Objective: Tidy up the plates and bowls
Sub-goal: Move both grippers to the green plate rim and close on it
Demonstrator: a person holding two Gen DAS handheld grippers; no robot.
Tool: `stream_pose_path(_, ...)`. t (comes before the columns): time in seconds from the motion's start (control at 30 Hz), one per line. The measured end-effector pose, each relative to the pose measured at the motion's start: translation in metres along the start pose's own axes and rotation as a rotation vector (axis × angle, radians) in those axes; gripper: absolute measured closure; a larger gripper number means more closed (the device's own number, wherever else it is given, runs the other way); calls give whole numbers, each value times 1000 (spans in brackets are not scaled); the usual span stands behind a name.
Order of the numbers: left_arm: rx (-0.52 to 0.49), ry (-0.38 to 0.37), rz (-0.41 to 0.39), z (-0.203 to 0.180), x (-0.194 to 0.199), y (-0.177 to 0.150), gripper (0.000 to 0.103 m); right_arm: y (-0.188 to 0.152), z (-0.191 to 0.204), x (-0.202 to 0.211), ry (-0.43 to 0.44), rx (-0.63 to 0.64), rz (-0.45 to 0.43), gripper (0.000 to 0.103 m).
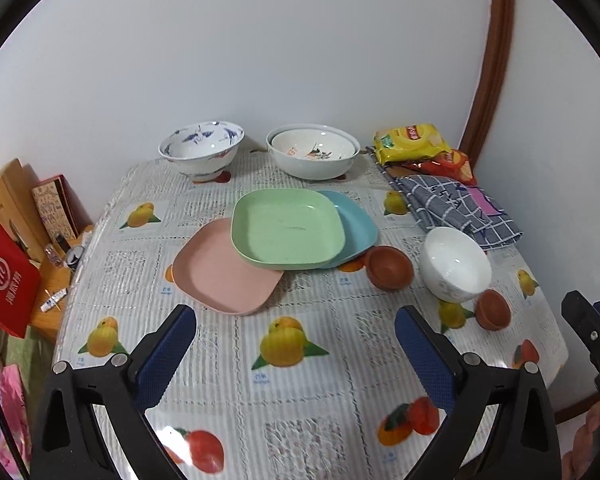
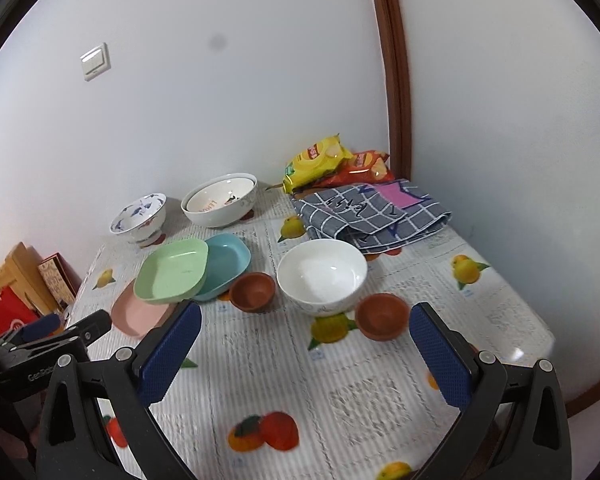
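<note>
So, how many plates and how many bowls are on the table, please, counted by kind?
Plates: 3, namely green plate, blue plate, pink plate.
Bowls: 6, namely crane bowl, two nested bowls, plain white bowl, two brown bowls.
Total: 9.

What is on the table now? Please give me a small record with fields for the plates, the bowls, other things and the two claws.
plates: green plate lies on top, overlapping pink plate and blue plate
large bowls: blue-patterned bowl and nested white bowls, by the wall
small bowls: plain white bowl between two brown bowls
other: checked cloth, yellow snack bag
left claw: open, holds nothing
right claw: open, holds nothing
</note>
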State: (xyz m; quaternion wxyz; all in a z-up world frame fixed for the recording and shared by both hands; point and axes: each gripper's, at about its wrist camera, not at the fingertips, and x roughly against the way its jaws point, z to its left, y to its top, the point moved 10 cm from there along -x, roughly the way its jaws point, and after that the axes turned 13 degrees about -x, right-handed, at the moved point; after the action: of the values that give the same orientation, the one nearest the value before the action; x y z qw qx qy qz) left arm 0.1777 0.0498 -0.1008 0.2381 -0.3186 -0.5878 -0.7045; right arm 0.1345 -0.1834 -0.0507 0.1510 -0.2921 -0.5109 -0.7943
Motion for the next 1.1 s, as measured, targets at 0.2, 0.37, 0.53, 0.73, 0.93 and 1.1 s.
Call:
stream_pose_path(0.2, 7, 35, 24, 31, -29, 8, 5, 1, 16, -49, -34, 13, 63, 0)
stream_pose_path(0.37, 32, 71, 39, 66, -50, 13, 5, 6, 43, -81, 6, 18, 107, 2)
stream_pose_path(0.53, 108, 99, 63, 108, -73, 14, 5, 14, 77, -110, 28, 67, 120, 5)
stream_pose_path(0.73, 158, 135, 95, 140, -104, 15, 11, 21, 113, -142, 65, 105, 129, 8)
stream_pose_path(0.93, 144, 102, 106, 138, -131, 24, 14, 11, 135, -177, 90, 148, 173, 8)
stream_pose_path(1.1, 101, 56, 118, 117, -155, 36, 18, -7, 139, -210, 86, 178, 236, 21)
